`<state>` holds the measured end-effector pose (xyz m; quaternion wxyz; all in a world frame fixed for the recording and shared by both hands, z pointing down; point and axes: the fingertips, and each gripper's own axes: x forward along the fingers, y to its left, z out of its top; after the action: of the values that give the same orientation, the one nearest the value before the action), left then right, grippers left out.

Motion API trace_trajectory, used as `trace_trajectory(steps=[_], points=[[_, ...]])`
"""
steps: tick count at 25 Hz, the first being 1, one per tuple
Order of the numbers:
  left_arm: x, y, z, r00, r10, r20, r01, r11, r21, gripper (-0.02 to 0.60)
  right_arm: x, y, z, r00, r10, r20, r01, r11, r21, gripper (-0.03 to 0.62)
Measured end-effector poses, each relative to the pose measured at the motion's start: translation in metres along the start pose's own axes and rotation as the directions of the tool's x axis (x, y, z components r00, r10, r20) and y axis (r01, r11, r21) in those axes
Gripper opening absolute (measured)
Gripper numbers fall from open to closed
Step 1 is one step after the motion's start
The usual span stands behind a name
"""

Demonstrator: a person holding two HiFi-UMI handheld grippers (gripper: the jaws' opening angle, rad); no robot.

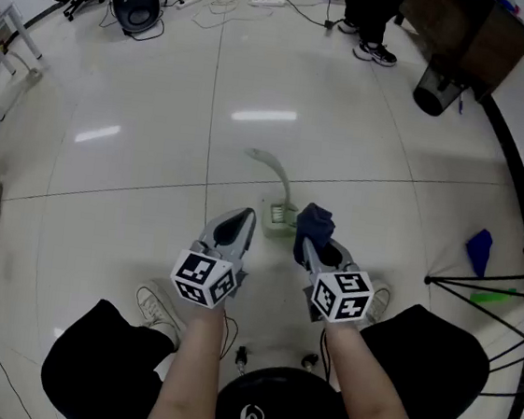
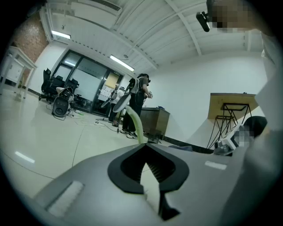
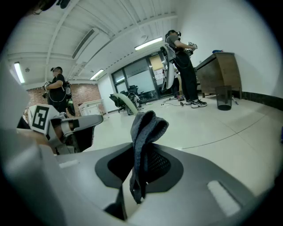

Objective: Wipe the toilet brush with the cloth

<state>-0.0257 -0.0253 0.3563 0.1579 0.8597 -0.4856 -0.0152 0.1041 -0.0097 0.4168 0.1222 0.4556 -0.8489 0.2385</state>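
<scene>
Pale glossy floor (image 1: 156,145) tiles spread out below us, crossed by thin seams and with cables lying at the far edge. One person (image 1: 371,14) stands far off by that edge, and one dark bin (image 1: 435,90) lies tipped toward the far right.

We hold two grippers low over the floor, side by side just ahead of our knees. Our left gripper (image 1: 244,219) has its fingers together at the tips and nothing between them, as its own view shows (image 2: 146,145). Our right gripper (image 1: 311,242) has its fingers pressed onto the cloth (image 1: 315,221), and its own view (image 3: 140,148) confirms this.

We count one toilet brush (image 1: 284,197). It stands on the floor just past the two grippers and between their tips, touching neither. Its long axis runs up from a pale base on the floor. From the head view the pale green handle leans away from us and its top curls over to the left. In the left gripper view the handle (image 2: 136,126) rises nearly upright just beyond the closed tips, and the top bends left.

We count one cloth, dark blue. It is folded over above the right fingers, with a loose tail hanging down between them (image 3: 146,132).
</scene>
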Motion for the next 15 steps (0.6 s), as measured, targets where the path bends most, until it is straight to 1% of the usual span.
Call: trace_trajectory(steps=[3, 6, 8, 11, 13, 15], points=[[0.019, 0.02, -0.028, 0.999, -0.013, -0.044, 0.013, 1.0, 0.0, 0.006, 0.028, 0.003, -0.028, 0.998, 0.053, -0.041, -0.053, 0.999, 0.002, 0.067], [0.037, 0.033, -0.062, 0.993, -0.045, -0.112, 0.047, 0.999, 0.015, 0.006, 0.055, 0.006, -0.061, 0.989, 0.102, -0.104, -0.103, 0.995, -0.003, 0.067], [0.045, 0.038, -0.085, 0.983, -0.072, -0.17, 0.076, 0.997, 0.017, 0.006, 0.07, 0.014, -0.085, 0.977, 0.145, -0.154, -0.146, 0.989, 0.0, 0.067], [0.059, 0.042, -0.117, 0.96, -0.128, -0.251, 0.14, 0.99, 0.034, 0.006, 0.091, 0.022, -0.116, 0.949, 0.216, -0.23, -0.222, 0.975, 0.0, 0.067], [0.073, 0.046, -0.132, 0.947, -0.164, -0.277, 0.181, 0.983, 0.037, 0.006, 0.106, 0.02, -0.132, 0.933, 0.241, -0.268, -0.25, 0.968, 0.001, 0.067], [0.085, 0.051, -0.143, 0.938, -0.187, -0.291, 0.2, 0.98, 0.016, 0.006, 0.118, 0.019, -0.145, 0.918, 0.265, -0.295, -0.272, 0.962, 0.017, 0.067]])
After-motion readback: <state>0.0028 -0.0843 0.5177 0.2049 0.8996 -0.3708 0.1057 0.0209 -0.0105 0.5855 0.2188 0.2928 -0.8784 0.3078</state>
